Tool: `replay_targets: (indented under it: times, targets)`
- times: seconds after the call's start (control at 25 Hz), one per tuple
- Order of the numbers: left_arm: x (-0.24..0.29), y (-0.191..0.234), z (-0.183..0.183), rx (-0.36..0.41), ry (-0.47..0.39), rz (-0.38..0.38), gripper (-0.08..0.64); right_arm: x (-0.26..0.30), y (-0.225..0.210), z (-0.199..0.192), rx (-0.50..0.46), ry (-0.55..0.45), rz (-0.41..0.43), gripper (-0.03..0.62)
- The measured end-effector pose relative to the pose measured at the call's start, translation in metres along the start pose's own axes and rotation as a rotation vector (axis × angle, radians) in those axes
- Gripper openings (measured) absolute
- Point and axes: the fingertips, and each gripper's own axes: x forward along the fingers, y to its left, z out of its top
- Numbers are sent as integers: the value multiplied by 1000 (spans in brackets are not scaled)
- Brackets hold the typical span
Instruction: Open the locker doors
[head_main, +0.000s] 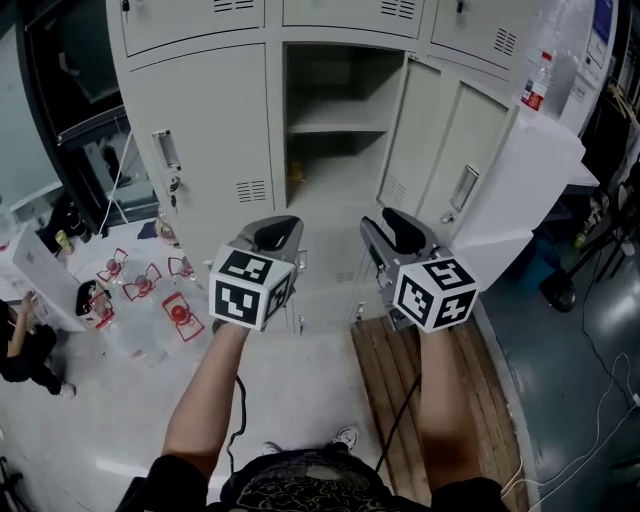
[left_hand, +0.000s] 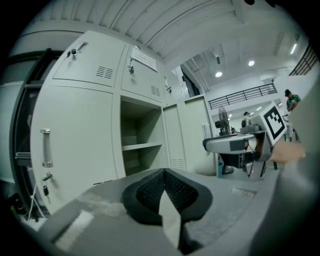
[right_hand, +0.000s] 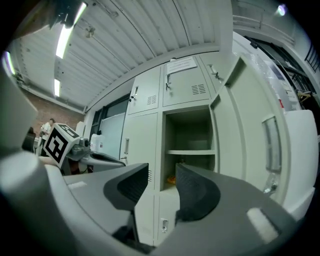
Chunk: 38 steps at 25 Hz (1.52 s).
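**Head view: middle locker open, left jaws clenched, right jaws apart**

Head view, far left: a person (head_main: 22, 345) crouches at the frame edge, and red-and-clear items (head_main: 150, 290) lie on the floor (head_main: 300, 385). Behind them stand the pale lockers (head_main: 195, 25), facing the camera. The left door (head_main: 215, 120) is shut, and its handle (head_main: 166, 150) sits near its left edge.

The left gripper (head_main: 280, 232) is held level in front of the lockers, below the left door and clear of it. In the left gripper view its jaws are clenched, the dark pads (left_hand: 150, 192) meeting at the tip. Nothing is between them and they touch nothing.

The middle locker (head_main: 335, 70) is open. It has a shelf (head_main: 335, 125) inside and a small orange thing (head_main: 295, 172) below the shelf. Its door (head_main: 412, 130) is swung out to the right.

The right gripper (head_main: 400, 228) is just beside the left one, level with it and apart from the lockers. In the right gripper view its jaws are released, standing partly apart. The open locker shows through the gap, nothing is between the jaws, and neither pad touches anything.

The right door (head_main: 478, 150) carries its own handle (head_main: 464, 186). I cannot tell whether it is fully shut. A bottle (head_main: 537, 82) stands on a white box (head_main: 545, 165) at the far right, and wooden planks (head_main: 385, 375) lie on the floor under the right arm.
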Motion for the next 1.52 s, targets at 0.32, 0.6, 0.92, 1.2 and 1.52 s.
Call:
replay_targets:
  times: [0.32,0.6,0.92,1.2,1.52]
  targets:
    - [-74,82,-24,-35,9,138,0,62,87,-1,-11,9,119,163]
    - [-141,144,-44,-52,15,239,0,107,166,-3,-17,13,209,179]
    - [-204,193,-58,-70,18,323,0,142,239,0,-23,10,279,197]
    - [-236,219,-68,-80,25,376,0,163,275,4,-25,4,321,215]
    - [-241,236,-79,-81,42,416,0,192,289,6,-32,6,364,222]
